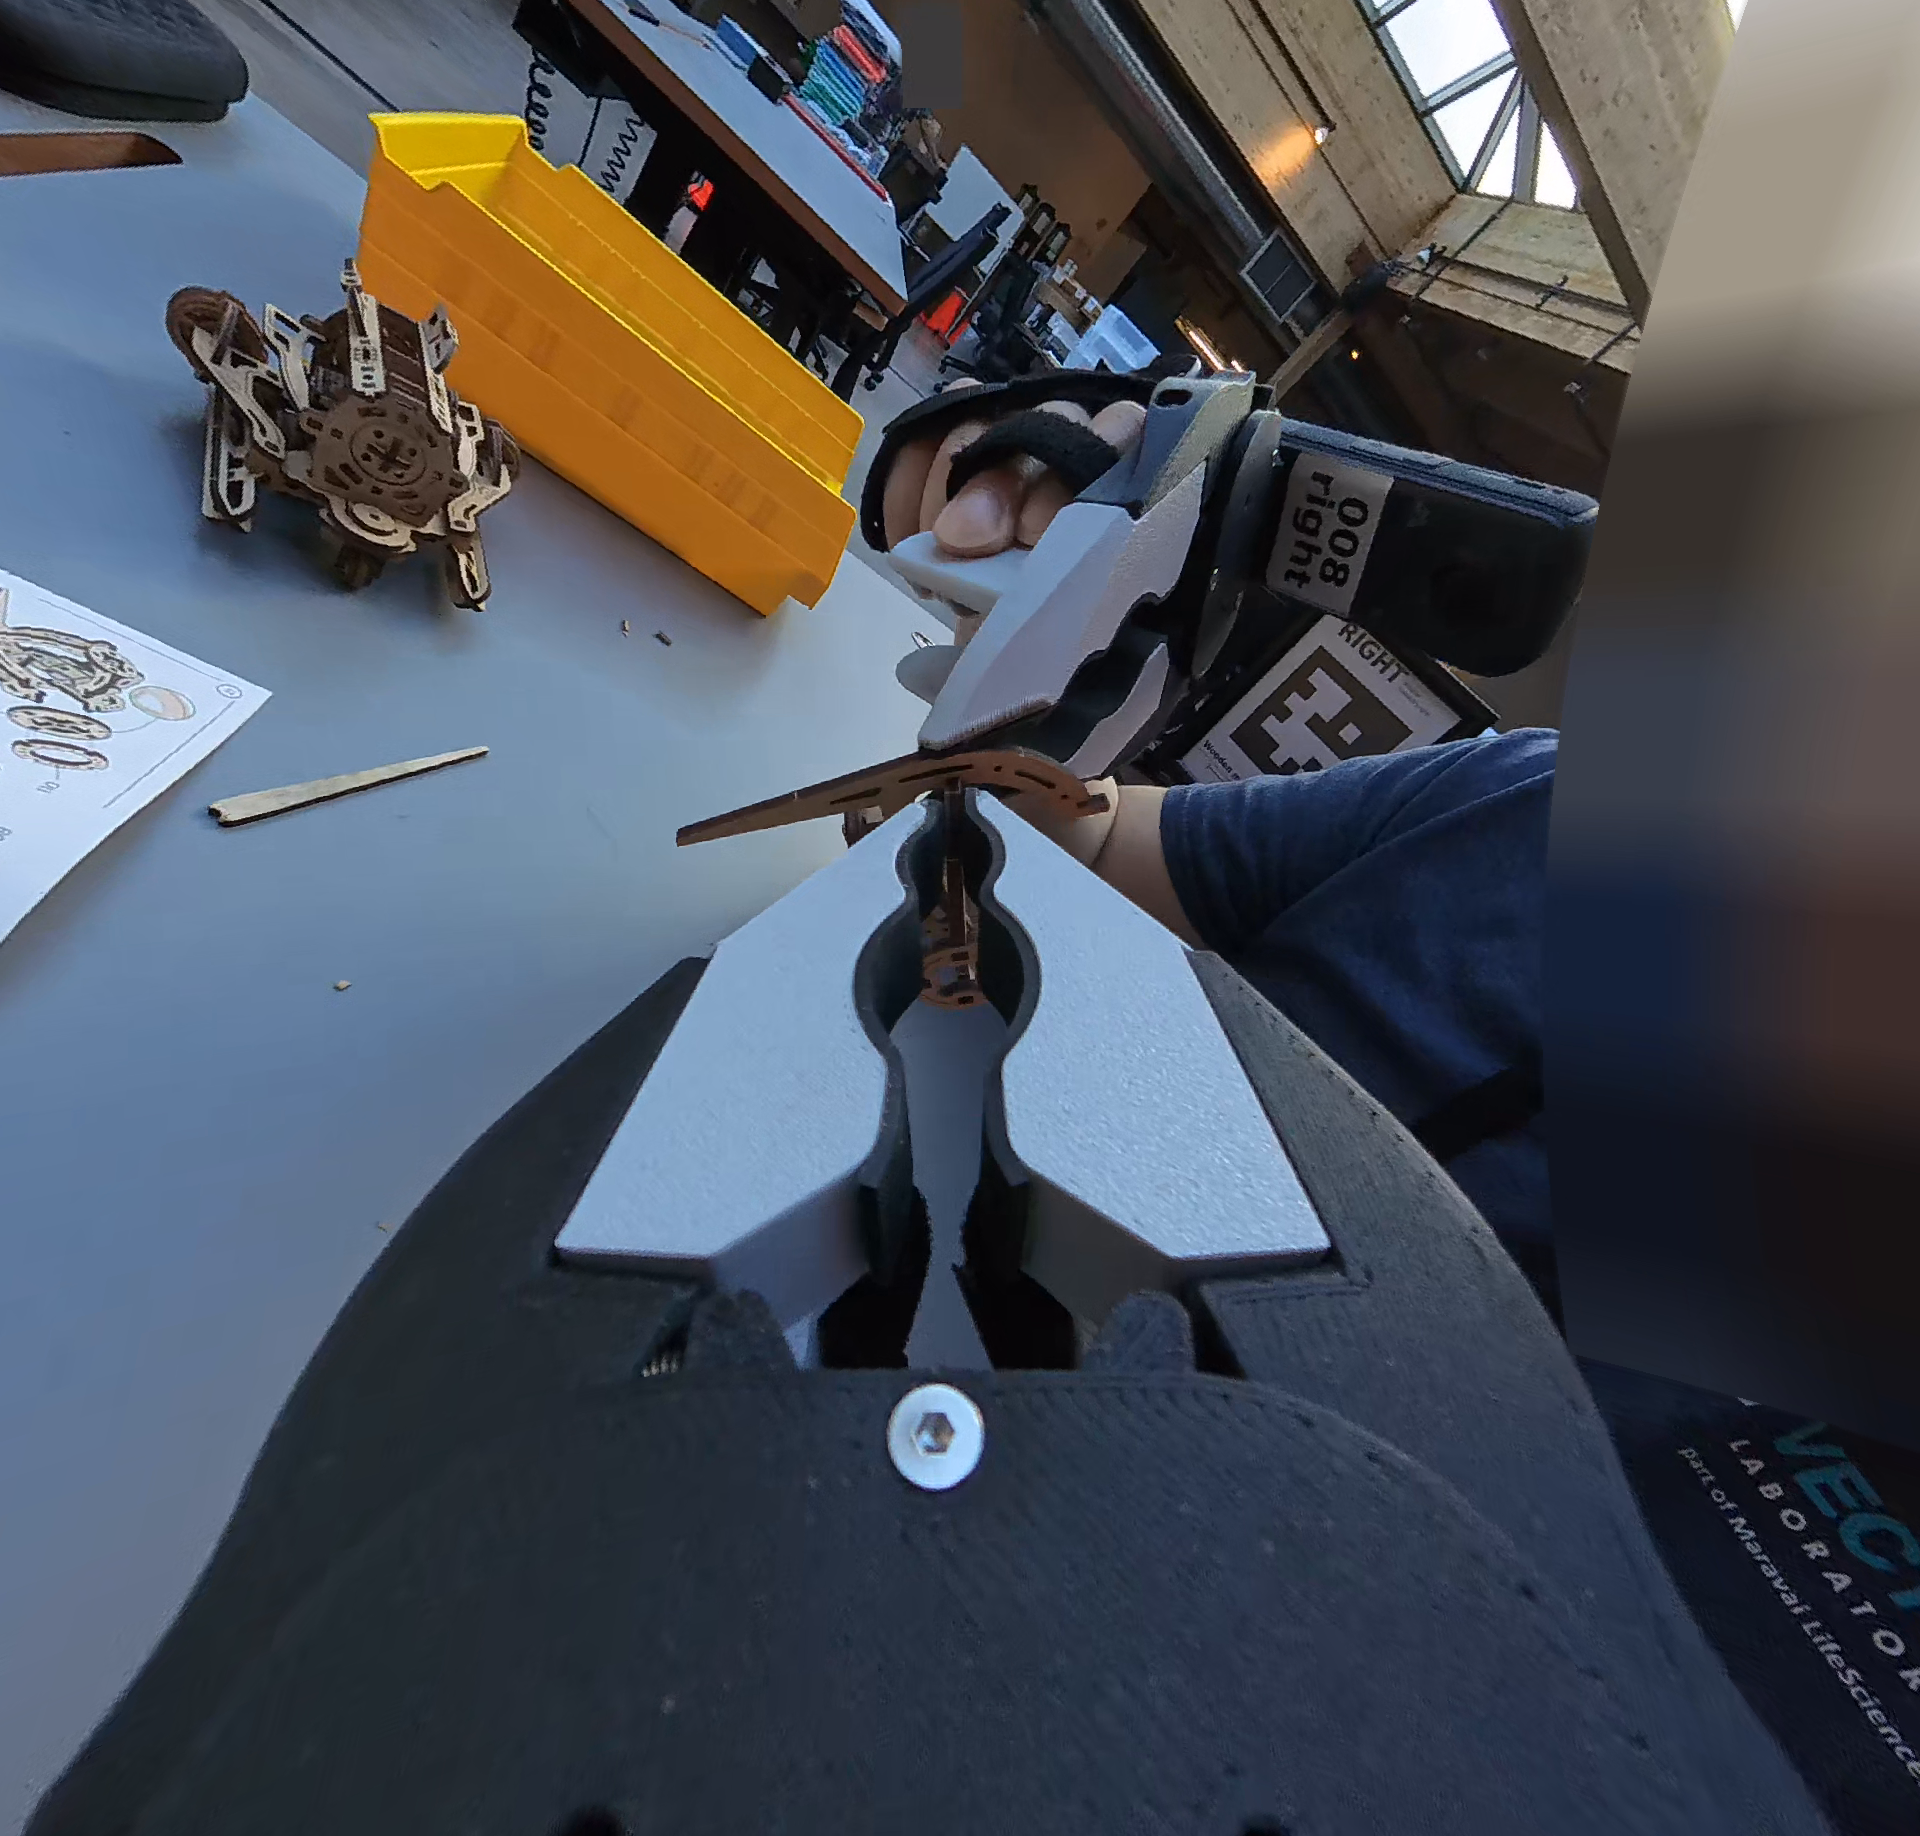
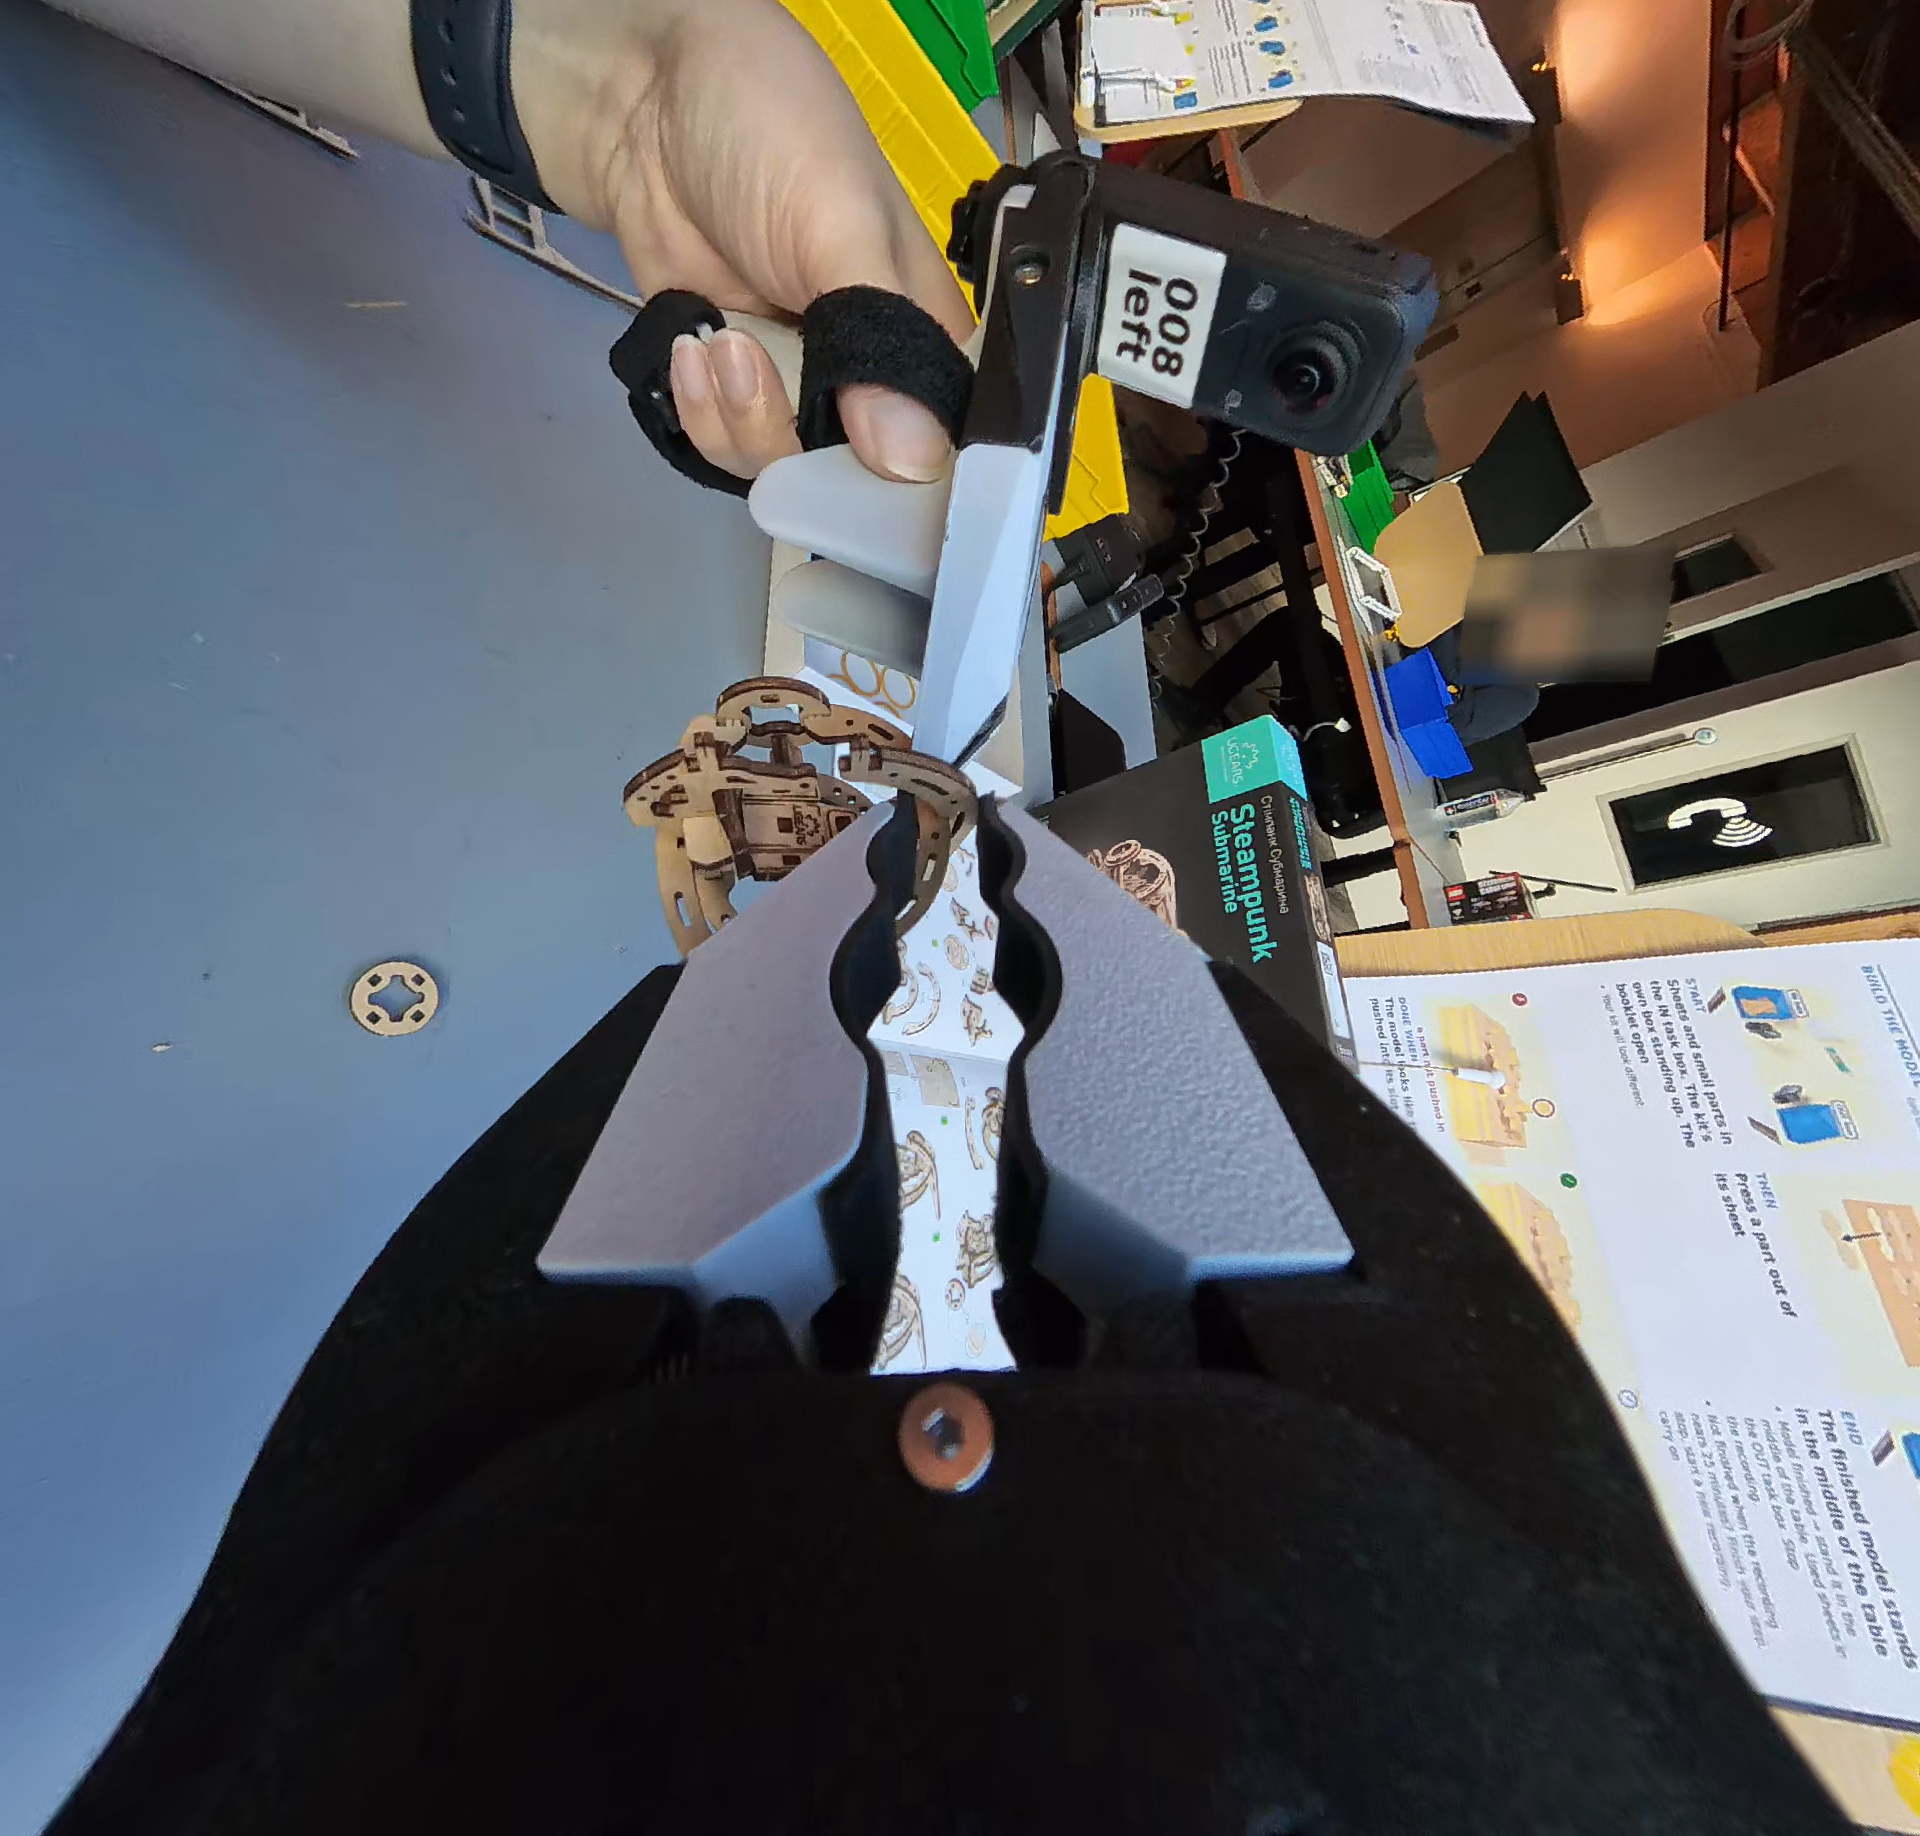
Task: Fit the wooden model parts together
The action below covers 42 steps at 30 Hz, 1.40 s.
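My left gripper (image 1: 951,820) is closed on a small wooden part (image 1: 948,939), which stands on edge between the two grey fingers. Above its tips lies the curved slotted strip (image 1: 914,787), flat and crosswise, and the small part meets it from below. In the right wrist view my right gripper (image 2: 940,818) has its tips pressed on the same curved slotted strip (image 2: 928,830), while a gap stays open further back between the fingers. So both tools hold one joint, up in the air over the grey table (image 1: 312,1059).

I judge that the step in hand is to press the tab of the small part into a slot of the strip. To do it well, I keep the two pieces square to each other and push straight along the slot. The strip looks thin, so twisting may snap it.

Further out, the half-built wooden model (image 1: 343,436) sits beside the yellow bin (image 1: 623,352). A loose wooden stick (image 1: 343,784) and the instruction sheet (image 1: 94,726) lie nearer to me.
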Available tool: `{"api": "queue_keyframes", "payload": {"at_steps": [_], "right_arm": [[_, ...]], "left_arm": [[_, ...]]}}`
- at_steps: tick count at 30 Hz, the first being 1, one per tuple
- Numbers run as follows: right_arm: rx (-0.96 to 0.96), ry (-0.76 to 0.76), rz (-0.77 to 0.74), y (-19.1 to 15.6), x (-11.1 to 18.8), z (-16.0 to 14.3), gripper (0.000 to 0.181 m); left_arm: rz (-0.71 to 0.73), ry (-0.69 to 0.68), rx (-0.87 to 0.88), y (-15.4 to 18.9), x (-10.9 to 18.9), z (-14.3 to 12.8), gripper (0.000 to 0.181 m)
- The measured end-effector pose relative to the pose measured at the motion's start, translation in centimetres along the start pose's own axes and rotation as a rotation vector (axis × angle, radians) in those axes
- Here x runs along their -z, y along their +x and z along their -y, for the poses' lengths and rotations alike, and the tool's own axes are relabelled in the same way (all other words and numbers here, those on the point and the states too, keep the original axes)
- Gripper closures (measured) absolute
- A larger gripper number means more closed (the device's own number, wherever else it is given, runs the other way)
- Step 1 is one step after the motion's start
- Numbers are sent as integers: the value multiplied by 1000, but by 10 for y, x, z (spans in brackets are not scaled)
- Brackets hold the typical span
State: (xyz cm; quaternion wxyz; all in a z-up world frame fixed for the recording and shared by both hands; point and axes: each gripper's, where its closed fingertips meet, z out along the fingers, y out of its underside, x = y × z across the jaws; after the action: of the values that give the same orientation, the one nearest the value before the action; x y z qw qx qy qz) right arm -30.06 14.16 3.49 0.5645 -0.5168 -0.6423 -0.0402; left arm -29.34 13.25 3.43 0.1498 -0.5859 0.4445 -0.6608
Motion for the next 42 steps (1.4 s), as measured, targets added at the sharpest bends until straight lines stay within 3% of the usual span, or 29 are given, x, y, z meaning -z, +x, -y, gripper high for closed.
{"api": "queue_keyframes", "payload": {"at_steps": [19,35,39,42], "right_arm": [[76,-23,-46,-1,-4,-1,173],[123,-54,-49,-4,-8,-6,173],[13,8,-38,1,-8,-1,170],[45,66,-102,10,-7,3,165]], "left_arm": [[101,-35,-49,-4,2,-2,181],[101,-45,-15,-10,1,-6,181],[102,-33,-47,-5,5,-1,181],[166,-6,-128,-2,8,7,181]]}}
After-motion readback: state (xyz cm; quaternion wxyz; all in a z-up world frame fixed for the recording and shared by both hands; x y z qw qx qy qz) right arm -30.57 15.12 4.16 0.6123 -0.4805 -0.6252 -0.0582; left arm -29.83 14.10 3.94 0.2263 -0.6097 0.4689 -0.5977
